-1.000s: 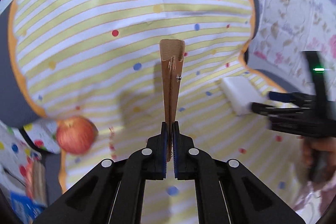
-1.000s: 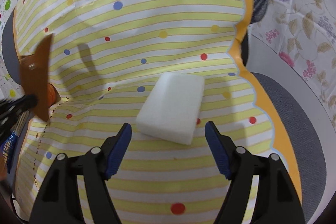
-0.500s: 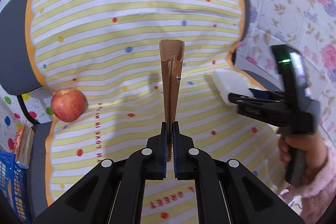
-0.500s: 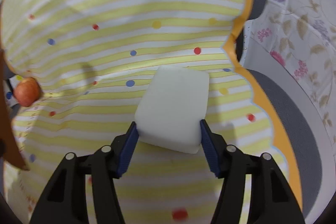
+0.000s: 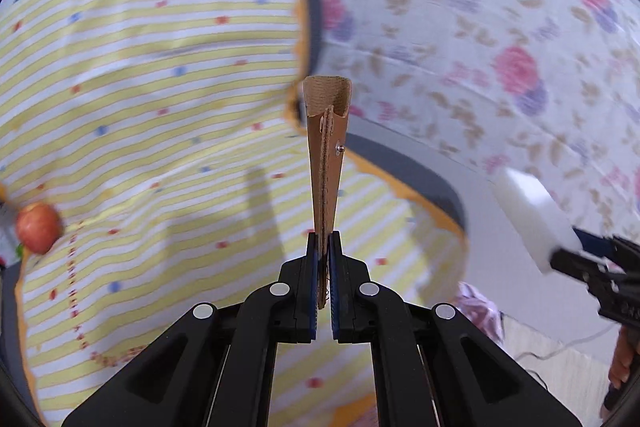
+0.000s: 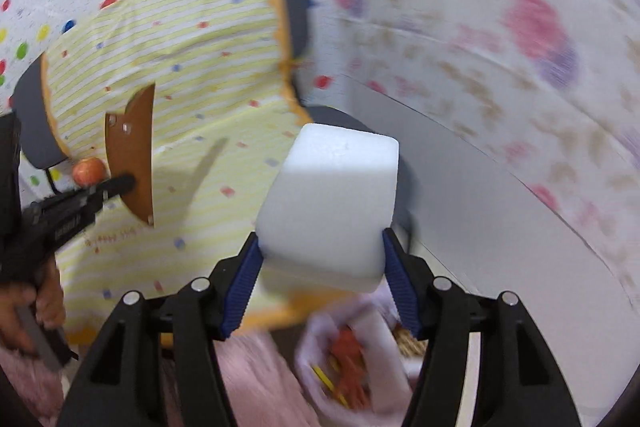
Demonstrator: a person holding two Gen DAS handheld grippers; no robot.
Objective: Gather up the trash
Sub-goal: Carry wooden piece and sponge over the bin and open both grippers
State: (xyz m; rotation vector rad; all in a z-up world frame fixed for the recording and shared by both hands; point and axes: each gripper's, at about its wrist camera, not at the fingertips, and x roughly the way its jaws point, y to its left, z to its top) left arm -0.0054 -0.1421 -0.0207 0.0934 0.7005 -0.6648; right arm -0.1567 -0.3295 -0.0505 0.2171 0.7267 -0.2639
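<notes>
My left gripper (image 5: 323, 247) is shut on a flat brown cardboard piece (image 5: 326, 155) that sticks up edge-on between its pads. The right wrist view shows this cardboard (image 6: 132, 151) broadside, held in the left gripper (image 6: 120, 183) at the left. My right gripper (image 6: 320, 259) is shut on a white foam block (image 6: 332, 203), its blue pads pressing both sides, and holds it in the air. Seen from the left wrist, the foam block (image 5: 528, 215) and right gripper (image 5: 568, 255) are at the far right. Under the block is a white trash bag (image 6: 312, 339) with red and yellow scraps inside.
A red apple (image 5: 37, 227) lies on the yellow striped chair cover (image 5: 160, 107) at the left. Floral cloth (image 5: 480, 27) hangs behind and to the right. A grey padded edge (image 5: 420, 179) borders the cover. A person's hand (image 6: 24, 299) holds the left gripper's handle.
The right gripper closed on the foam block, lifted it off the striped cover and swung it right, over the bag. The left gripper swung right too, still holding the cardboard.
</notes>
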